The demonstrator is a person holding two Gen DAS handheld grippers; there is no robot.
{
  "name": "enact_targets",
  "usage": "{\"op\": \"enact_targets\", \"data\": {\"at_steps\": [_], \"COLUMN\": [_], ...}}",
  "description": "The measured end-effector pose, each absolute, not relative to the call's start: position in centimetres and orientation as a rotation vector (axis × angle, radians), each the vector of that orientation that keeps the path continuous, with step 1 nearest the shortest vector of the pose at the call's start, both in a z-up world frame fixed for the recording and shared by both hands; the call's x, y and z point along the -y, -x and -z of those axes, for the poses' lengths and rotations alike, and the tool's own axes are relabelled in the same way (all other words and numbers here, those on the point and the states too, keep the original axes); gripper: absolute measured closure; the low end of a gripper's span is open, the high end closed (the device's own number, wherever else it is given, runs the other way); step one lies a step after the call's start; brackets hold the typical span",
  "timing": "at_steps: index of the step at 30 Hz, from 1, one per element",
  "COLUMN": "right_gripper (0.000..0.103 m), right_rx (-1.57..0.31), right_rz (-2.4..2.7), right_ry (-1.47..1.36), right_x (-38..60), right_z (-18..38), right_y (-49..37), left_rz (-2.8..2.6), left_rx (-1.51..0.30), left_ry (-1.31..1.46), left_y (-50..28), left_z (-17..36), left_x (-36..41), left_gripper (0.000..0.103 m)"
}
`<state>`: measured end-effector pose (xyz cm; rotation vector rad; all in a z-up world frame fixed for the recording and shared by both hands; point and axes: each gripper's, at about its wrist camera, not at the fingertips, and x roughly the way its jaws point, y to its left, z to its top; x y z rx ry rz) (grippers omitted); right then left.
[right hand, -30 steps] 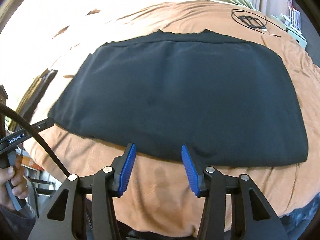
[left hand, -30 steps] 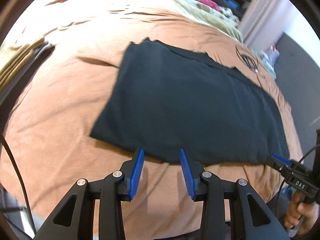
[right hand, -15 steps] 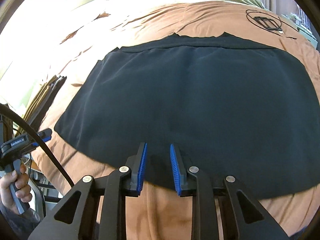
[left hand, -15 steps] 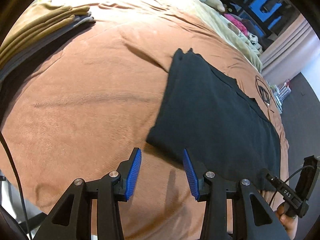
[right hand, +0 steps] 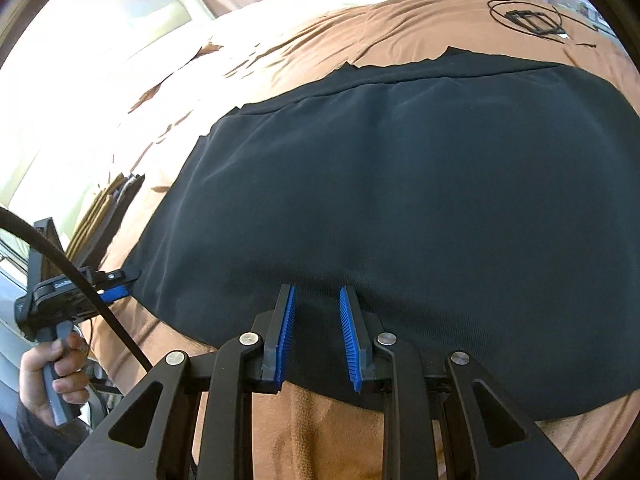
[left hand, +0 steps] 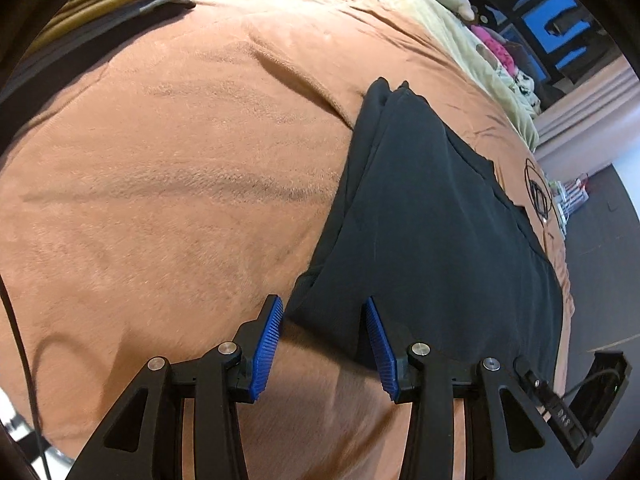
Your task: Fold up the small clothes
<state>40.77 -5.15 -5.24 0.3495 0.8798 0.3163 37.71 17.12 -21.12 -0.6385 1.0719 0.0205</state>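
Black garment [right hand: 400, 208] flat on bed [left hand: 160, 200]. Right gripper [right hand: 317, 332] now over near hem, jaws just narrowed, gap remains. Left gripper [left hand: 324, 344] shifted to near-left corner, jaws half-open, astride. Grasp imminent; nothing held.

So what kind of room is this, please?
Most likely a bedroom: the black garment lies on a bed with a brown blanket, folded clothes are stacked at its edge, and curtains hang behind.
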Motion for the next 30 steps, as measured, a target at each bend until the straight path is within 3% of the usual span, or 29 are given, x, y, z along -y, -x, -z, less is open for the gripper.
{"op": "enact_targets", "data": {"at_steps": [3,5,8,18,30], "right_gripper": [0.084,0.090,0.097,0.101,0.103], "right_rx": [-0.871,-0.873,-0.873,-0.927,-0.971], "right_rz": [-0.303,-0.290,-0.272,-0.278,-0.219], "right_ry": [-0.343,-0.344,-0.356,-0.367,-0.357], "right_x": [5.4,5.6,5.9,5.9,6.2], "right_z": [5.1,5.2,5.1,5.2,4.4], "right_y": [-40.4,-40.3,-40.2,-42.0,-48.4], "left_rz": [-0.027,-0.041,-0.047,0.000,0.010], "left_rx": [-1.051,-1.041,-1.009,-0.928,-0.933], "left_ry": [0.669,0.676,0.673,0.654,0.710], "left_y": [-38.0,-37.9,-37.5,-37.3,-37.6], "left_z": [21.4,21.3,20.4,16.8,17.6], "left_x": [-17.4,-17.4,-17.4,-16.5,-17.2], "left_gripper": [0.069,0.082,0.087,0.090,0.090]}}
